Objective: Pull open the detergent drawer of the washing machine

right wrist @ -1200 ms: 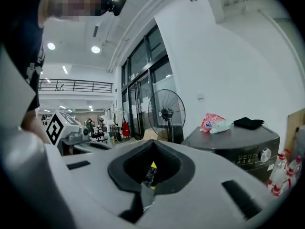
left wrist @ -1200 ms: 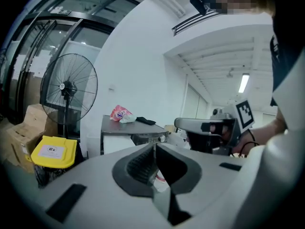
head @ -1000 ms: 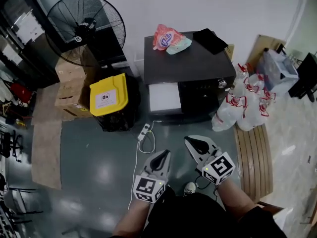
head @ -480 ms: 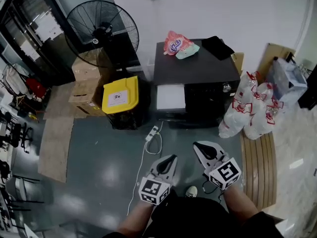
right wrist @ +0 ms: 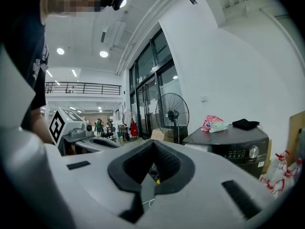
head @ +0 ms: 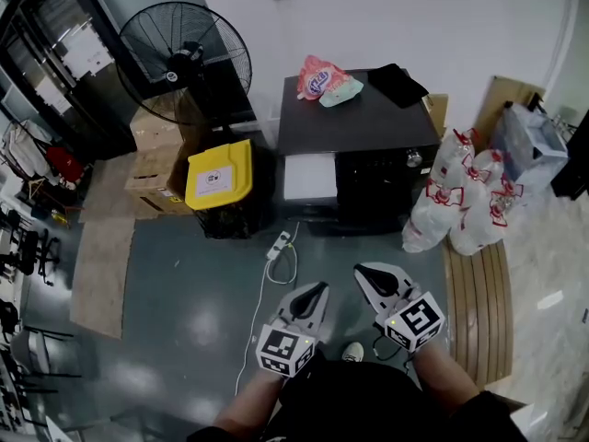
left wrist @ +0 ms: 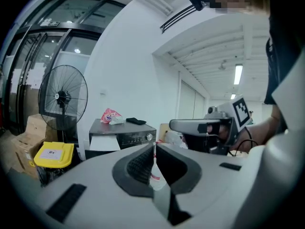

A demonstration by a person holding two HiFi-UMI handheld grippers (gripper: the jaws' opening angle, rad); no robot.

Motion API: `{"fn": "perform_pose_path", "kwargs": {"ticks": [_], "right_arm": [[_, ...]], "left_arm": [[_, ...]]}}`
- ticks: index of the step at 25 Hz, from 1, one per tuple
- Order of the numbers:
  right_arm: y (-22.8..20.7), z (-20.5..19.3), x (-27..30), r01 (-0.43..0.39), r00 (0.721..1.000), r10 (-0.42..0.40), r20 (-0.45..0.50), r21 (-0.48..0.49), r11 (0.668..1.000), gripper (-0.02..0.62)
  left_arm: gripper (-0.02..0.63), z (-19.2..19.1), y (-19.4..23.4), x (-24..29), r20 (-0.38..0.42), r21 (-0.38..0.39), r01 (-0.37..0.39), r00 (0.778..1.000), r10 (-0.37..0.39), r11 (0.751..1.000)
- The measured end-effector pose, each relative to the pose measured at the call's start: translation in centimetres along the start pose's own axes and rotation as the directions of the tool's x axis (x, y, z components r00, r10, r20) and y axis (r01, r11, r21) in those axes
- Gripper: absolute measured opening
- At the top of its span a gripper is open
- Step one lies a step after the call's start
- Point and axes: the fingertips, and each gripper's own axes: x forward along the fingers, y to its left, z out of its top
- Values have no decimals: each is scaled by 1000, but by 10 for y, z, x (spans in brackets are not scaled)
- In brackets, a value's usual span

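The washing machine (head: 359, 118) stands against the far wall, dark on top, with a white detergent drawer (head: 308, 176) at its front left that looks flush and a knob (head: 414, 159) to the right. A pink bag (head: 317, 76) and a black cloth (head: 398, 83) lie on top. My left gripper (head: 318, 289) and right gripper (head: 361, 272) hover side by side over the grey floor, well short of the machine, both shut and empty. In the left gripper view the shut jaws (left wrist: 154, 144) point toward the drawer (left wrist: 104, 142). The right gripper (right wrist: 153, 142) points level, machine (right wrist: 233, 144) to its right.
A tall black fan (head: 184, 58), cardboard boxes (head: 156, 155) and a yellow-lidded bin (head: 219, 173) stand left of the machine. A power strip with cable (head: 281, 245) lies on the floor ahead. White bags (head: 465, 201) and a slatted wooden board (head: 474, 293) are on the right.
The head view has pulled back a little, so more of the room's left side shows. Both grippers shifted slightly right and down in the picture. Their jaws stayed shut.
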Motion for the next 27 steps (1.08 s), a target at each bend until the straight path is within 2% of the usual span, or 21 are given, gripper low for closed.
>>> {"fn": "perform_pose_path", "kwargs": {"ticks": [27], "right_arm": [[9,-12,37,0,999,1,-33,36,999,3]], "left_arm": [[17,-5,38,-12,-2,-36,-14,1000,14,999]]}}
